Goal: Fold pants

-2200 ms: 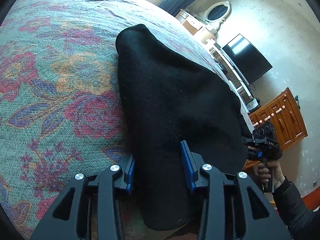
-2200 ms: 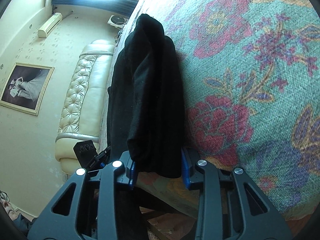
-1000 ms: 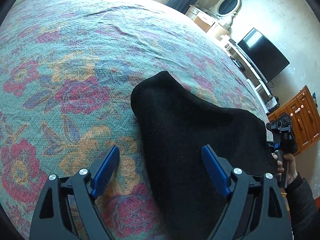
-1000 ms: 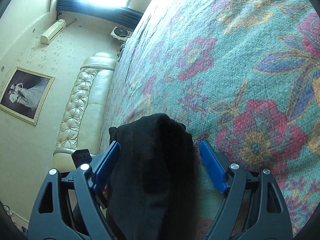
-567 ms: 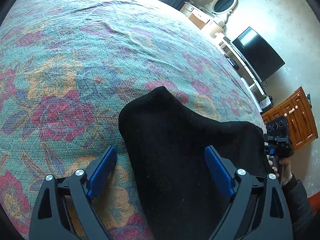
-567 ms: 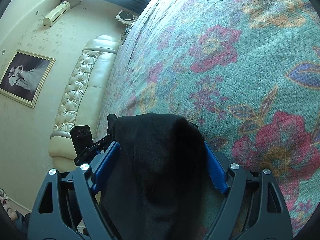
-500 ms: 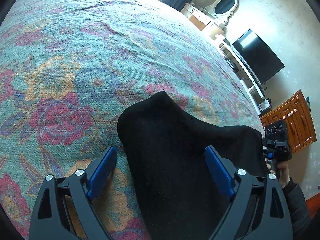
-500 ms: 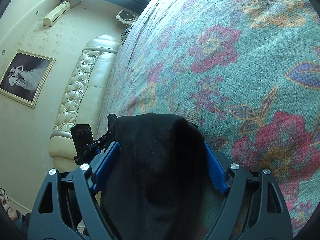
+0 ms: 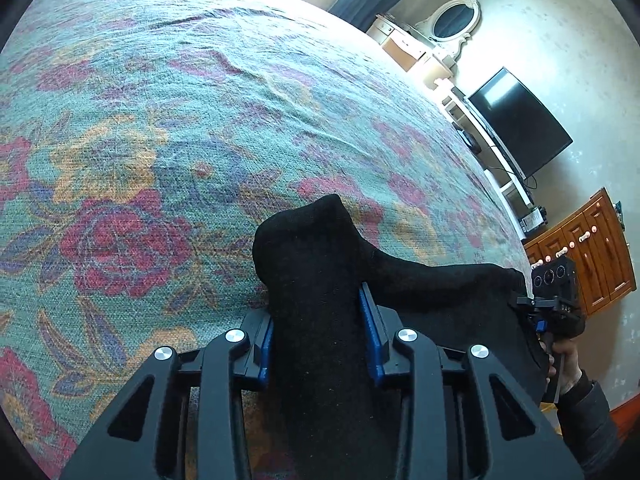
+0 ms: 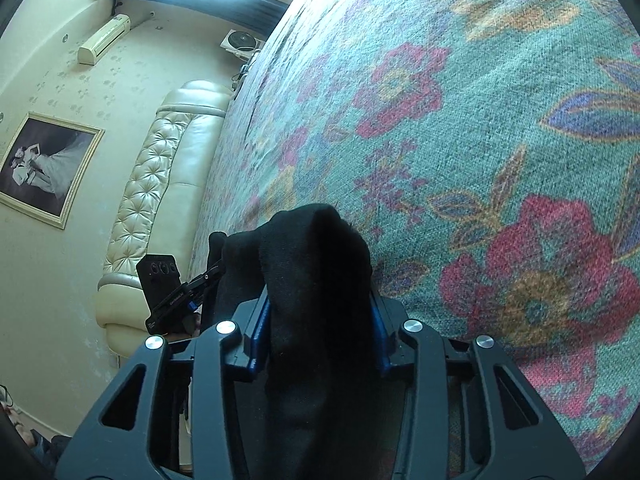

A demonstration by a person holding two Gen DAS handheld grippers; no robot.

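Observation:
Black pants (image 9: 320, 264) lie folded near the near edge of a bed with a floral cover (image 9: 160, 128). My left gripper (image 9: 316, 320) is shut on one end of the pants, the cloth bunched up between its blue pads. My right gripper (image 10: 320, 312) is shut on the other end of the pants (image 10: 316, 248). The cloth stretches between the two grippers along the bed's edge. The right gripper shows at the far right of the left wrist view (image 9: 554, 304), and the left gripper at the left of the right wrist view (image 10: 168, 292).
The floral cover (image 10: 460, 120) spreads far ahead of both grippers. A cream tufted headboard (image 10: 160, 184) stands on the left in the right view. A TV (image 9: 520, 132), a wooden cabinet (image 9: 588, 248) and a dresser with an oval mirror (image 9: 452, 20) line the wall.
Both grippers were open over the ends of the folded pants. Both have now closed on the cloth, which bunches up between the pads.

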